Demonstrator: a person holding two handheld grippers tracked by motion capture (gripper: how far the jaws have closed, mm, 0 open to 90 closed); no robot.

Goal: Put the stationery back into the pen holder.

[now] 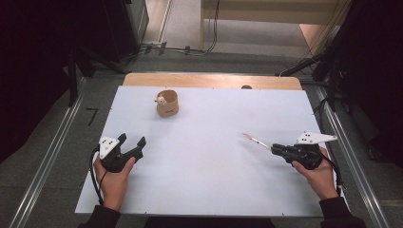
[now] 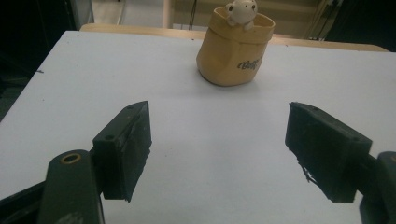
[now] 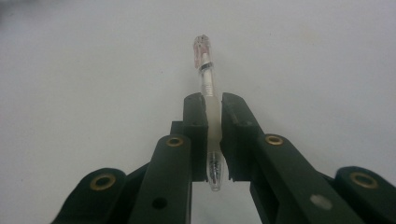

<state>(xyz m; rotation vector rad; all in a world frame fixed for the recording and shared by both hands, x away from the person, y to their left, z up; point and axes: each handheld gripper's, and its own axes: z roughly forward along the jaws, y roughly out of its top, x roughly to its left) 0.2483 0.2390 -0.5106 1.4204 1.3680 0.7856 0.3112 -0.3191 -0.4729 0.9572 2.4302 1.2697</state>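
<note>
On the white worktop (image 1: 199, 156), the right tool (image 3: 214, 122) has its jaws clamped on a clear plastic pen (image 3: 208, 93), so pickup looks done. Left tool (image 2: 217, 140) gapes empty. Delivery to the tan holder cup (image 1: 167, 103) probably remains.

I see a clear plastic pen (image 3: 208, 112) clamped between matt black pads, a matt white table (image 1: 204, 156), and a tan, possibly ceramic holder (image 2: 235, 51).
</note>
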